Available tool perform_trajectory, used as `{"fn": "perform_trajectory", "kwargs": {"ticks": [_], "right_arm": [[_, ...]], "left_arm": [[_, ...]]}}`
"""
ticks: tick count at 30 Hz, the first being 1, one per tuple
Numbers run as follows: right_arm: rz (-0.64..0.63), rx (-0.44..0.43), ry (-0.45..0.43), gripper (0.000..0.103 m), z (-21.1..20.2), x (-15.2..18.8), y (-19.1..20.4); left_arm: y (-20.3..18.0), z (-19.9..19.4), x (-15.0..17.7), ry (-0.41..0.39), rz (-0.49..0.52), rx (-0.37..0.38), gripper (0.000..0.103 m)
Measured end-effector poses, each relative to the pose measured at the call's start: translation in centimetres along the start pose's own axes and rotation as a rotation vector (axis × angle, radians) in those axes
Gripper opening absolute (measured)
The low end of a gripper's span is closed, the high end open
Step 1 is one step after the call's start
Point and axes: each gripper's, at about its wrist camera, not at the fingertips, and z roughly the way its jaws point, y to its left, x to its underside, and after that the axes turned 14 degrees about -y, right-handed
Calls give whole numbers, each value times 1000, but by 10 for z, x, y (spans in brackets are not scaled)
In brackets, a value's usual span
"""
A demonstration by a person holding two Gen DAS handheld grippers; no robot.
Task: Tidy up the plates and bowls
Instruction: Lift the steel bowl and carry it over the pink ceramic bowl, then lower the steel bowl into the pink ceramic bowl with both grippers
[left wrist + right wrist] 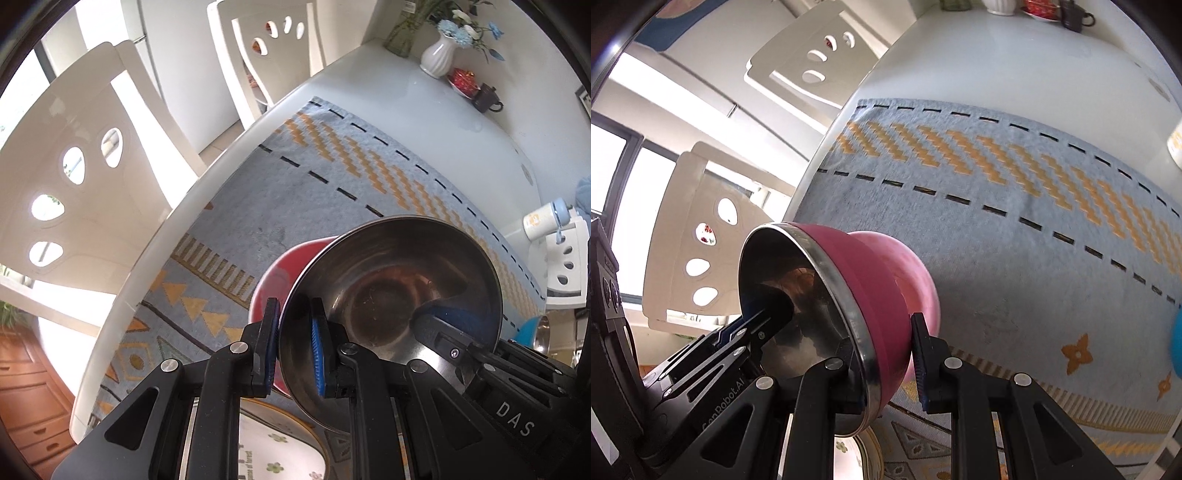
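A bowl (388,291), pink outside and steel inside, hangs tilted above the patterned mat (332,173), held by both grippers. My left gripper (295,350) is shut on its near rim, one pad inside and one on the pink wall. The right gripper (454,339) grips the opposite rim, with one finger reaching inside. In the right wrist view the bowl (886,280) lies on its side, and my right gripper (882,358) is shut across its steel rim. The left gripper (764,325) enters from the left. Below the bowl lies a floral plate (273,446), partly hidden.
A blue bowl (528,328) sits at the right on the mat, also seen as the blue bowl (1176,343). A white vase (439,55), red dish and dark teapot (487,98) stand at the table's far end. White chairs (92,166) line the left edge.
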Motion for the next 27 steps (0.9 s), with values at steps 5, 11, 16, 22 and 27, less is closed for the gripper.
{"fn": "perform_trajectory", "kwargs": {"ticks": [5, 11, 16, 22, 27], "right_arm": [[-2, -11, 37, 18, 14, 1, 1], [-2, -6, 67, 18, 24, 1, -3], [14, -5, 84, 18, 29, 1, -9], [30, -2, 88, 18, 31, 3, -13], [42, -3, 92, 18, 34, 4, -14]], "left_arm": [[6, 8, 0, 14, -16, -7, 13], [6, 15, 1, 25, -12, -1, 13], [3, 19, 2, 34, 2, 2, 13], [2, 24, 4, 41, 12, 4, 13], [2, 26, 5, 40, 9, 5, 13]]}}
